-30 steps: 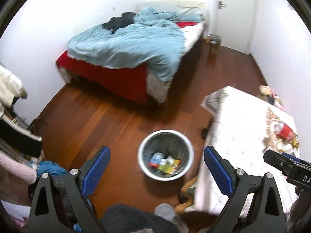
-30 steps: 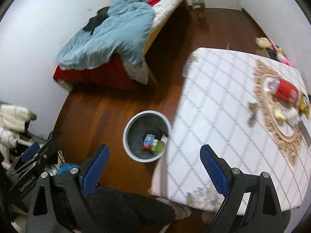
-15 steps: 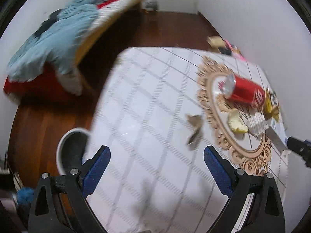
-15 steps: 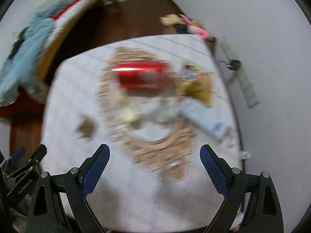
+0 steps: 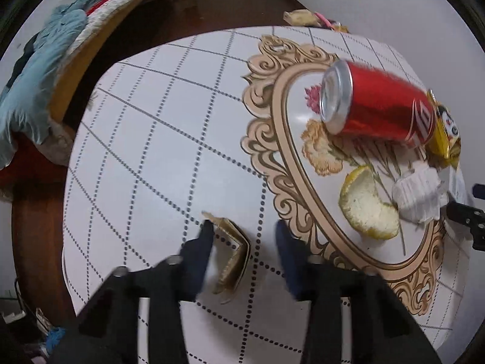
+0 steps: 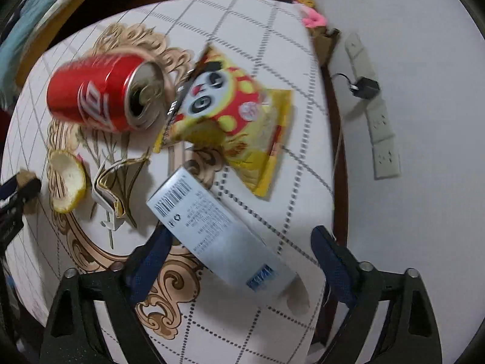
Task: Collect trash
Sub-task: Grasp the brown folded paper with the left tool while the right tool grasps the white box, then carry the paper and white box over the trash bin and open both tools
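Trash lies scattered over the table, and each pair of tongs is lined up on its own piece. In the lower middle of the left wrist view, the left tongs stand fairly wide, straddling a small brown cardboard scrap; the left finger looks close against the scrap's edge, the right finger apart from it. In the lower middle of the right wrist view, the right tongs gape wide around a grey carton that lies slantwise between the fingers, touching neither that I can tell.

Other litter waits further up both frames: a red can on its side, a yellow snack wrapper just beside it, a curl of citrus peel and a crumpled white paper.

To do this step well, I judge each pair should settle until the fingertips nearly meet the cloth, then close squarely. The scrap is thin and bent, so pinching its raised fold should hold better than its flat edge. The carton wants gripping across its narrow width, near the middle, lest it swing.
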`<state>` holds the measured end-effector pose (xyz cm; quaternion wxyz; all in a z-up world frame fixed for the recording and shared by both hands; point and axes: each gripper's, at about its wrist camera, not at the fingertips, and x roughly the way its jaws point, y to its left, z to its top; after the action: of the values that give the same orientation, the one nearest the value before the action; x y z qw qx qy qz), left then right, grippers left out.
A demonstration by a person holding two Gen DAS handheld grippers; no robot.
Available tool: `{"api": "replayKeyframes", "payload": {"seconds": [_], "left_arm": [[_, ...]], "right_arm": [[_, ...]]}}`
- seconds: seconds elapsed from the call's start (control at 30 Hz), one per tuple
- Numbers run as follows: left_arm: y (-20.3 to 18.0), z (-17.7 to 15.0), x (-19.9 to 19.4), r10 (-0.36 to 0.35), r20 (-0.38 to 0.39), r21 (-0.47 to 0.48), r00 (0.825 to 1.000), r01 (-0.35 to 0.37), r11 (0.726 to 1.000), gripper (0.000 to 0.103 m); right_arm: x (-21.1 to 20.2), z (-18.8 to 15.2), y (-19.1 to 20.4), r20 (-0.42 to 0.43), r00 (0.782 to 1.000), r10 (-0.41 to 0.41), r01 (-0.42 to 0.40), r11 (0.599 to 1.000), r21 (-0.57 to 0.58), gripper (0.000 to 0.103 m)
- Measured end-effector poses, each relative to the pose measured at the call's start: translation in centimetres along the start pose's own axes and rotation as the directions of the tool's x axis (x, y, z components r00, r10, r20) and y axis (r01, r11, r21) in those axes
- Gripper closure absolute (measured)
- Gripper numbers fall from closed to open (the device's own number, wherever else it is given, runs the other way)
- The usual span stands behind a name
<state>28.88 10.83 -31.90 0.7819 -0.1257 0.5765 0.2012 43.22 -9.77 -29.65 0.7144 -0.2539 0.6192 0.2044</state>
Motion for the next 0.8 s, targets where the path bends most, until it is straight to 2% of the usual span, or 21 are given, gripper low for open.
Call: {"api": "replayKeyframes", "payload": {"seconds": [0.03, 0.07, 0.27, 0.53, 0.8], "left_arm": [[-0.1, -0.2, 0.1, 0.008, 0.002, 0.009, 1.0, -0.008, 1.0, 0.086], [-0.2, -0.3, 0.1, 0.015, 0.006, 0.016, 1.0, -0.015, 1.0, 0.086], [-0.3, -1.0, -1.3, 0.037, 0.052, 0.043, 0.998, -0.039, 0.998, 0.089], [0.5, -1.6, -5.4, 0.038, 0.128, 0.039, 0.991, -0.043, 0.998, 0.089], [1.9, -2.9, -10.0, 0.037, 0.199, 0.015, 0.979, -0.041, 0.999, 0.089]], "right_arm": [[0.5, 0.0, 0.2, -0.017, 1.0, 0.009, -0.01, 1.0, -0.009, 0.03], [1.0, 0.0, 0.4, -0.031, 0.999, 0.018, -0.018, 1.0, -0.014, 0.04], [1.3, -0.6, 0.5, -0.02, 0.999, 0.031, -0.031, 0.999, 0.007, 0.054], [-1.6, -3.1, 0.8, 0.036, 0.996, 0.077, -0.08, 0.991, 0.106, 0.059], [-6.8, -5.9, 3.1, 0.15, 0.976, 0.156, -0.182, 0.967, 0.18, 0.062]]}}
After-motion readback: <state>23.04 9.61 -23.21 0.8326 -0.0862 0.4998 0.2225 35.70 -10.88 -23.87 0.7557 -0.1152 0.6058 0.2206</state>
